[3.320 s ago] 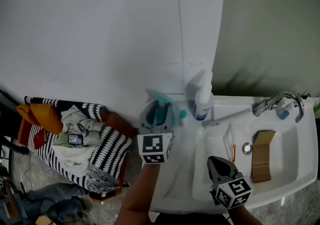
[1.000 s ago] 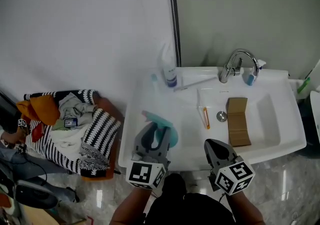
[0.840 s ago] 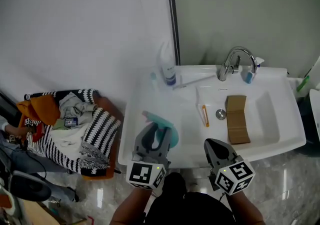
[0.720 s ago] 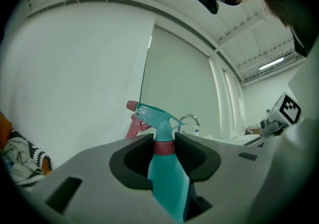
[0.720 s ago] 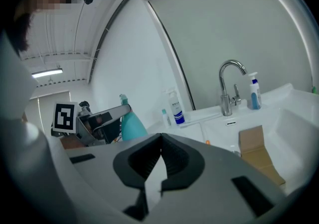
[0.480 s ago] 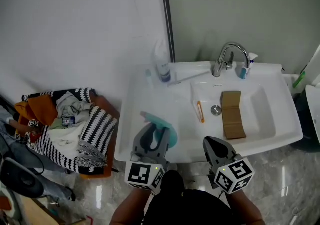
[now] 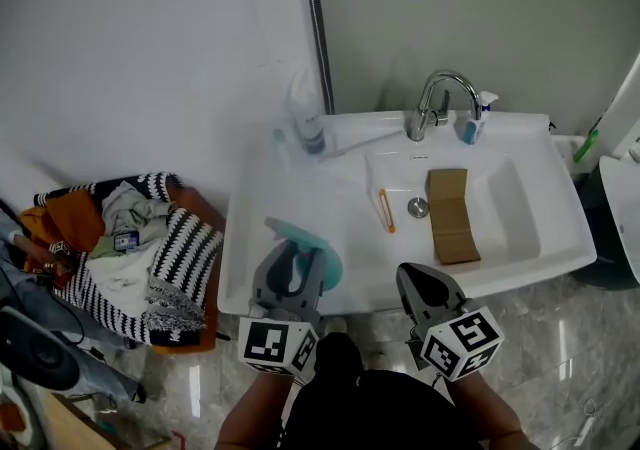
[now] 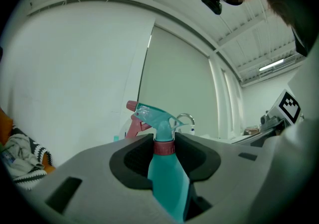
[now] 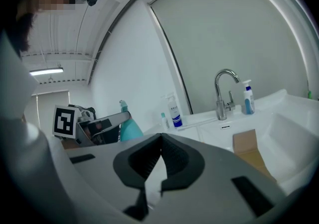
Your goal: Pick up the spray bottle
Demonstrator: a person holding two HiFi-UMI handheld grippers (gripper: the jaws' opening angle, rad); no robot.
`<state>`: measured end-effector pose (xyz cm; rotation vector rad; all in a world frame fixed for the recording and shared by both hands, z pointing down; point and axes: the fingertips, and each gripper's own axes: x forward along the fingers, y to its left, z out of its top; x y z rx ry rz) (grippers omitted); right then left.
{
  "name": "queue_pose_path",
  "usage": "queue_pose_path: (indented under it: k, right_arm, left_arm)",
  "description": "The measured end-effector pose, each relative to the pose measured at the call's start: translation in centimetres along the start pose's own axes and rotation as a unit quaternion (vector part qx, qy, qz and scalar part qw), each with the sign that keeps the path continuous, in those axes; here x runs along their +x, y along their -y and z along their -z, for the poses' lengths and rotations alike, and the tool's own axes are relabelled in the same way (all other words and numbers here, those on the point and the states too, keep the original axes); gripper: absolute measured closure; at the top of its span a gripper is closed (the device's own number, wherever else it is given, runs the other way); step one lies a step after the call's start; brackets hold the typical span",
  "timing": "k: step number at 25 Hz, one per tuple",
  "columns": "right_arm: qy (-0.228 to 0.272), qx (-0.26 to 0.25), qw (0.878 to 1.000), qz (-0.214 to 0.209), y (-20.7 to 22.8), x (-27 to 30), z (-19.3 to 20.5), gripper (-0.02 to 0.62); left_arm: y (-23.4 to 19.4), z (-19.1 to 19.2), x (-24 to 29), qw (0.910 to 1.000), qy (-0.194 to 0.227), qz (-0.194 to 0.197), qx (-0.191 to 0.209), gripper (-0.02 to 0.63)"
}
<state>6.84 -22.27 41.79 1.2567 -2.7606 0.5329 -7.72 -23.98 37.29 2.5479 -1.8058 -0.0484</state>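
Observation:
A teal spray bottle (image 7: 324,268) with a pink collar and a teal trigger head stands upright between the jaws of my left gripper (image 7: 290,256), just in front of the white sink's (image 7: 243,238) near left edge. In the left gripper view the bottle (image 8: 167,178) fills the gap of the left gripper (image 8: 163,143), and both pads press on its neck and shoulders. My right gripper (image 7: 416,281) is shut and holds nothing, in front of the sink's near rim. In the right gripper view its tips (image 9: 160,141) meet, and the bottle (image 9: 130,131) shows at the left.
The basin holds a brown cardboard piece (image 7: 450,228) and an orange stick (image 7: 385,210). At the back are a chrome faucet (image 7: 435,103), a white pump bottle (image 7: 308,118) and a small blue bottle (image 7: 470,126). A basket of clothes (image 7: 130,248) sits on the floor to the left.
Both grippers have drawn back from the sink's back edge to its near rim, the left one still holding the spray bottle. In the last second the view drifted slightly.

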Motion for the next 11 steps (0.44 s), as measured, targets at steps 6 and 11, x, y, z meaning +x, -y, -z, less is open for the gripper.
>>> queue_pose_path:
  k: [6, 11]
  right_arm:
    - [0.01, -0.007, 1.0, 0.002, 0.0, -0.6, -0.8, 0.589]
    - [0.016, -0.011, 1.0, -0.002, 0.1, -0.5, -1.4, 0.589]
  left_arm:
    - [0.4, -0.3, -0.3, 1.0, 0.001, 0.0, 0.001, 0.476]
    - [0.5, -0.6, 0.1, 1.0, 0.003, 0.001, 0.004, 0.476]
